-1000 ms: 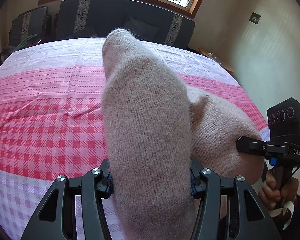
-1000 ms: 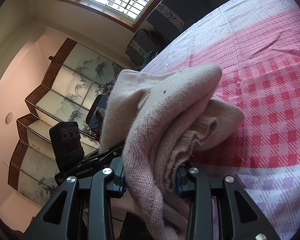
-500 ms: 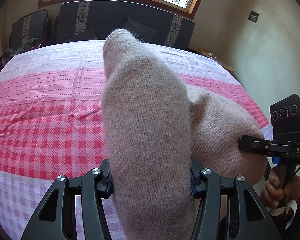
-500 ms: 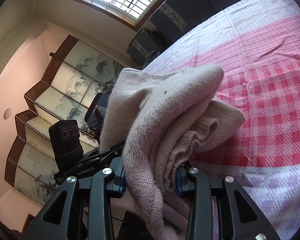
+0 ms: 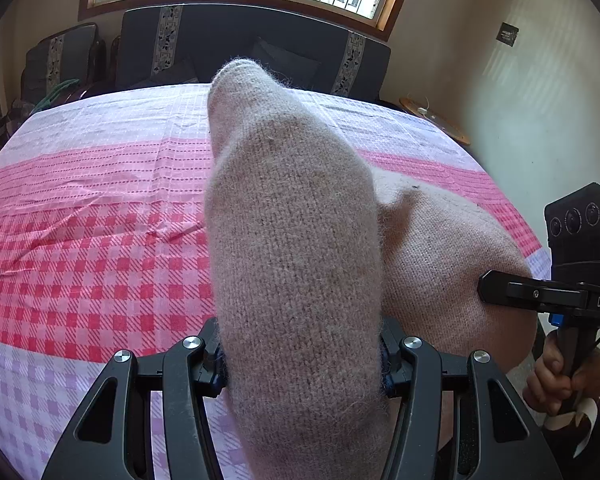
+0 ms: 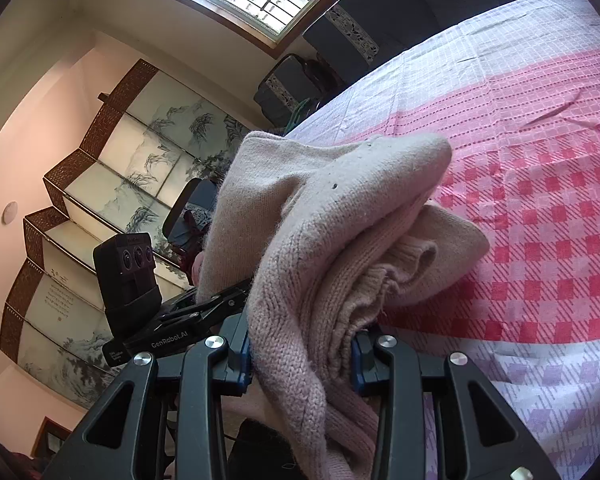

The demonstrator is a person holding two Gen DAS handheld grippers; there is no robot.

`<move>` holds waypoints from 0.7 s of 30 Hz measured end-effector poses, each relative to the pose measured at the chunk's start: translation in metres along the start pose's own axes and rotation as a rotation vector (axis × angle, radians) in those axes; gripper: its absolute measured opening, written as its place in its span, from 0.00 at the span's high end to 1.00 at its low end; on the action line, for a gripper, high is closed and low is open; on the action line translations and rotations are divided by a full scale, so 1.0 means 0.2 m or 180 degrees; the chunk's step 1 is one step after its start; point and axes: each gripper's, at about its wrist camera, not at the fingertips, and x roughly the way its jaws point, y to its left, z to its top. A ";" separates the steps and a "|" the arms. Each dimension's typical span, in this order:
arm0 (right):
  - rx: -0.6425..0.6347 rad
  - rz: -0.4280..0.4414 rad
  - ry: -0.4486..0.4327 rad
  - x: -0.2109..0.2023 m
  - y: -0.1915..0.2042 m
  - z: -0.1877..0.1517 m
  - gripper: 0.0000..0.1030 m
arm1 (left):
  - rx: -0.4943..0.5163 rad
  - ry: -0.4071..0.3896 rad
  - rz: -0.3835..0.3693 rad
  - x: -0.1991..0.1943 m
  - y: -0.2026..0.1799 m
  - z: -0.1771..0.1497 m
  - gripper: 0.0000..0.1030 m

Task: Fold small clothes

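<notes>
Item: beige knit sweater [image 5: 296, 264], frame centre, above my pink checked tablecloth [image 5: 100, 264]. My left gripper [image 5: 302, 356] clamps one fold; my right gripper [image 6: 302, 354] clamps bunched layers.

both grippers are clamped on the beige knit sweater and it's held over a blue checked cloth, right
Not quite: the cloth is pink and red checked, not blue, as the left wrist view shows. The rest holds: the left gripper and the right gripper are both shut on the beige knit sweater, held above that cloth.
</notes>
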 end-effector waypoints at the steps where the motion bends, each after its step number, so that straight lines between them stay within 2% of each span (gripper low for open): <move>1: -0.0006 0.0002 -0.0004 0.00 0.00 0.00 0.66 | 0.0003 -0.0005 -0.0003 0.00 0.00 0.01 0.47; 12: -0.0052 -0.0035 -0.0027 -0.02 -0.01 -0.02 0.67 | 0.0055 -0.0020 0.0031 0.04 0.01 0.06 0.47; 21: 0.0002 -0.0069 0.0007 -0.02 0.00 -0.05 0.67 | 0.0090 0.0018 0.0068 0.10 0.02 0.02 0.47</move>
